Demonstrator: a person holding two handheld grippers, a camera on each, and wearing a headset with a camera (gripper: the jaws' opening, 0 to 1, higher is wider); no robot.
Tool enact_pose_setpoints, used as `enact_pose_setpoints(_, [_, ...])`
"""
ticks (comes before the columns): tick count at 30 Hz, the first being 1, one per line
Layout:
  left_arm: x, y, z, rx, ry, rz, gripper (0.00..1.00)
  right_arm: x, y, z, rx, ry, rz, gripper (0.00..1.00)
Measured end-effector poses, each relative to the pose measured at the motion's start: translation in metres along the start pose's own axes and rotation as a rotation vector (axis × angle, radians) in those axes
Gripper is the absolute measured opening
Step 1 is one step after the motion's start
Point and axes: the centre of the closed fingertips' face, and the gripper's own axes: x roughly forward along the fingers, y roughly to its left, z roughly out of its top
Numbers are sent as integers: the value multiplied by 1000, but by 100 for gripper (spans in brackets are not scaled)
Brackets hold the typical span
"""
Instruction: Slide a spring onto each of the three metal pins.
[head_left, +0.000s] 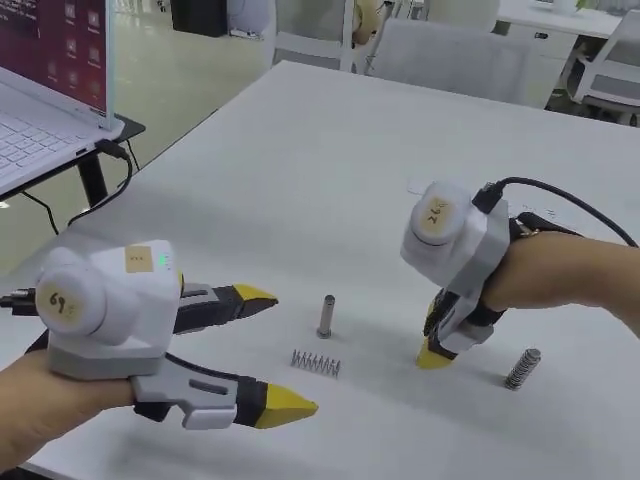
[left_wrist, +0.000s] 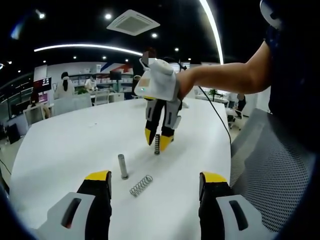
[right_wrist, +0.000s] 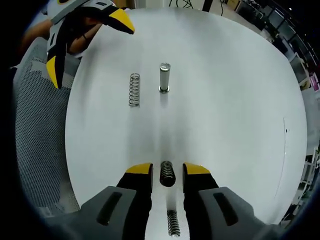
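At a white worktop (head_left: 350, 150), a person's right forearm reaches in from the right edge, wrist bent so the white, yellow-tipped right gripper (head_left: 437, 352) points straight down at the surface. The left hand comes in low at the near left corner, levelling the matching left gripper (head_left: 275, 350) toward the middle.

In the head view the right gripper's body hides what stands between its tips. Its own view shows a coiled steel spring on an upright pin (right_wrist: 167, 175), seen end-on.

The right gripper's jaws are parted only narrowly, one on each side of that spring with a sliver of gap, gripping nothing. The left gripper's jaws are spread wide and hold nothing.

A bare silver metal pin (head_left: 326, 315) stands upright near the near edge, between the two grippers. A loose steel spring (head_left: 315, 362) lies on its side just beside it. A second spring-fitted pin (head_left: 522, 368) stands just right of the right gripper. An open laptop (head_left: 40, 100) sits beyond the left edge.
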Motion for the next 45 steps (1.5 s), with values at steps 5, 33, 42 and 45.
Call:
enact_pose_setpoints(5, [0, -1, 0, 1, 2, -2, 67, -5, 2, 6, -25, -7, -18, 23])
enact_pose_setpoints(33, [-2, -2, -1, 10, 7, 0, 66, -5, 38, 67, -127, -95, 19, 19])
enact_pose_setpoints(42, [-3, -2, -2, 10, 10, 0, 65, 7, 47, 80, -144, -105, 45, 16])
enact_pose_setpoints(45, [-3, -2, -2, 8, 9, 0, 64, 13, 47, 82, -146, -107, 51, 14])
